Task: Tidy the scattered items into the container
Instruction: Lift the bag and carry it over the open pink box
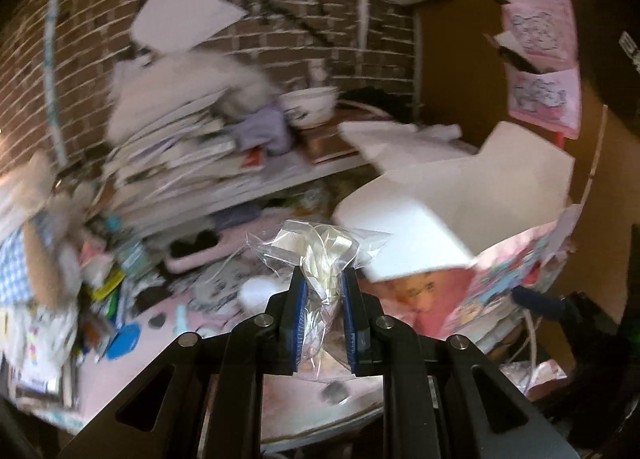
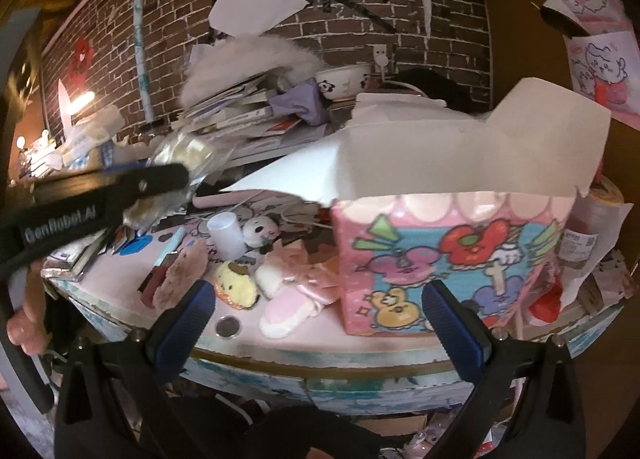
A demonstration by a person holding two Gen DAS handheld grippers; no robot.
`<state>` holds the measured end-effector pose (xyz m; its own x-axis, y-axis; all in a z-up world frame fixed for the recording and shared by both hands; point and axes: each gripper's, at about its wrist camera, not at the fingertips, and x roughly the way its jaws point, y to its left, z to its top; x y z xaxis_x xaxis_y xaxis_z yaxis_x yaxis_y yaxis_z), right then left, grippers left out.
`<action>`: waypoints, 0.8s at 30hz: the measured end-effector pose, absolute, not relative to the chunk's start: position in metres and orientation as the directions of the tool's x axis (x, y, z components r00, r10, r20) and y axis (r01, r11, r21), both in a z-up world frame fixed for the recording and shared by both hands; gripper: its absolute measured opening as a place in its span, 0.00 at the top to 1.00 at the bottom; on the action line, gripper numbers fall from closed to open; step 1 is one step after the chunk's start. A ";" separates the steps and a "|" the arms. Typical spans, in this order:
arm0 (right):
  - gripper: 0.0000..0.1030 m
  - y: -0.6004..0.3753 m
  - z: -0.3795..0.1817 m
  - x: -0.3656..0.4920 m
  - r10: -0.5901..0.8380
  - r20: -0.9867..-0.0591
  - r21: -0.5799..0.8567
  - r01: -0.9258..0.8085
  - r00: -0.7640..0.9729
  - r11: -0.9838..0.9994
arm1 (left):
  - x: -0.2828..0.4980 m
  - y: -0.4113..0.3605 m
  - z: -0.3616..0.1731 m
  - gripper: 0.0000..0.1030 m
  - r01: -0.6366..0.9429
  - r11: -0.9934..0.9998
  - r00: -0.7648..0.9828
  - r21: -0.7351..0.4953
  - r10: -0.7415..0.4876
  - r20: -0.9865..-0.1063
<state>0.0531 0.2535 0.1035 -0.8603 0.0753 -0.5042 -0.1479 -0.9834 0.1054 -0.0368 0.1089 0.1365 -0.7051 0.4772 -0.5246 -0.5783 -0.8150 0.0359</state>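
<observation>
Left claw [image 1: 323,279] clamped tight on a clear plastic bag [image 1: 320,255] of cream ribbon, bag pinched between the blue pads [image 1: 299,299] and held up in the air above the bench [image 2: 120,291]. Seen from the right wrist too: left claw [image 2: 176,179] high over the bench's left side, crinkled bag [image 2: 188,155] sticking out past the tip, a hand [image 2: 24,323] below it at the left edge. Right claw [image 2: 316,307] spread wide, gripping nothing, hovering off the bench's front edge. Pink cartoon-printed box [image 2: 448,259] standing on the bench's right side, white flaps up, top open; inside not visible. Scattered across the middle of the bench, left of the box: yellow plush [image 2: 236,285], panda plush [image 2: 262,233], white cup [image 2: 224,235], pink mitten [image 2: 288,309] near the front edge, pink ribbon bow [image 2: 308,271] just beside the box. Stack of books [image 2: 240,111] along the back edge, under a white furry thing [image 2: 248,59].
</observation>
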 end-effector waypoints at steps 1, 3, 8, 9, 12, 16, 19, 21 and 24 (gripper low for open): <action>0.00 0.257 0.104 0.054 0.077 -0.503 0.112 -0.153 -0.861 -0.982 | -0.036 0.117 0.144 0.89 -0.598 -0.800 -0.697 0.040 0.495 -0.520; 0.00 0.263 0.106 0.057 0.079 -0.500 0.124 -0.161 -0.862 -0.979 | -0.033 0.133 0.158 0.89 -0.641 -0.766 -0.673 0.043 0.535 -0.510; 0.00 0.278 0.108 0.062 0.083 -0.500 0.155 -0.183 -0.862 -0.971 | -0.037 0.180 0.183 0.89 -0.756 -0.654 -0.561 0.016 0.636 -0.529; 0.00 0.280 0.108 0.063 0.082 -0.501 0.160 -0.186 -0.862 -0.969 | -0.039 0.190 0.184 0.89 -0.769 -0.639 -0.545 0.016 0.642 -0.540; 0.00 0.286 0.108 0.065 0.097 -0.503 0.161 -0.204 -0.859 -0.966 | -0.049 0.225 0.179 0.89 -0.800 -0.600 -0.492 0.021 0.636 -0.595; 0.00 0.290 0.108 0.066 0.114 -0.508 0.163 -0.225 -0.854 -0.961 | -0.061 0.255 0.161 0.89 -0.818 -0.576 -0.440 0.014 0.609 -0.659; 0.00 0.294 0.107 0.066 0.120 -0.514 0.167 -0.237 -0.850 -0.957 | -0.069 0.266 0.146 0.84 -0.814 -0.580 -0.435 0.028 0.577 -0.691; 0.00 0.295 0.106 0.066 0.124 -0.516 0.167 -0.242 -0.847 -0.956 | -0.072 0.269 0.138 0.83 -0.807 -0.588 -0.449 0.053 0.553 -0.702; 0.00 0.295 0.105 0.064 0.122 -0.521 0.168 -0.242 -0.845 -0.956 | -0.072 0.269 0.135 0.63 -0.800 -0.597 -0.465 0.066 0.546 -0.697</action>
<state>0.0640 0.2946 0.1052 -0.8447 0.1224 -0.5210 -0.2419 -0.9557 0.1677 -0.0725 0.2686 0.1348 -0.4647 0.5458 -0.6972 -0.7997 -0.5968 0.0658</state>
